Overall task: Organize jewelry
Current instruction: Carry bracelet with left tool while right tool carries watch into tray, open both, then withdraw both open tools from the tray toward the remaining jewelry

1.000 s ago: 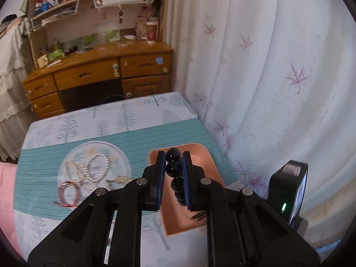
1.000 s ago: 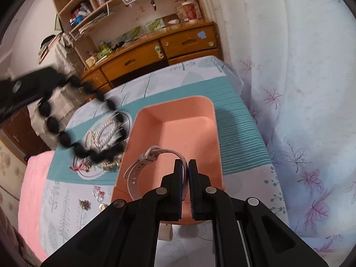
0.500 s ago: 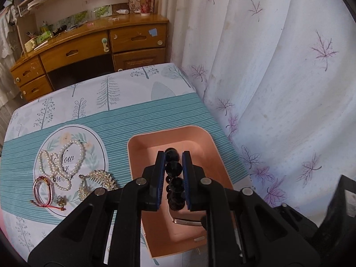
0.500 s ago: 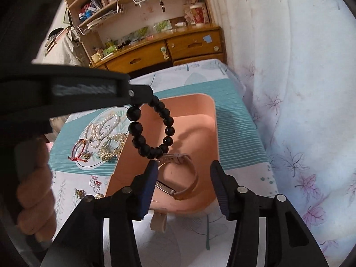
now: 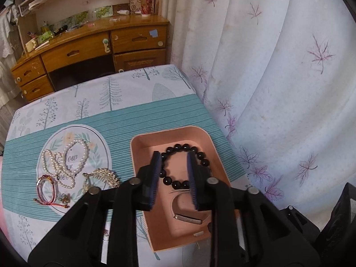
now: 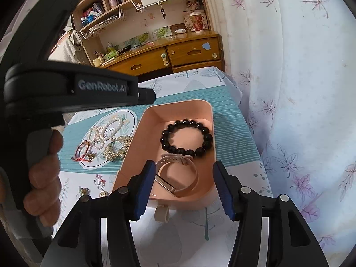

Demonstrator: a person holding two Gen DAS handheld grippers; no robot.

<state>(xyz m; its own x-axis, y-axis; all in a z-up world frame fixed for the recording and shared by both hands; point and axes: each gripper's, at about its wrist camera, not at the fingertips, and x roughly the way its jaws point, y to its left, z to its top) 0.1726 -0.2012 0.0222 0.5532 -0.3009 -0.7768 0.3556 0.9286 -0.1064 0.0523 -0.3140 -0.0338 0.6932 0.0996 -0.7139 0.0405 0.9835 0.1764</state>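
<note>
Two pieces lie in shallow pink plastic tray (image 6: 209,111): black round-bead bracelet (image 6: 186,138) at far end, beige strap watch (image 6: 178,175) nearer me. My left gripper (image 5: 173,178) hangs above bracelet, fingers apart, nothing held. Right gripper (image 6: 184,187) wide apart, empty. Pearl strand (image 5: 64,162), gold leaf brooch (image 5: 100,178), red cord bangle (image 5: 45,188) lie on teal striped tablecloth (image 5: 138,118), I judge unsorted. Wooden desk (image 5: 89,44), leaf-print curtain (image 5: 278,77) behind.
</note>
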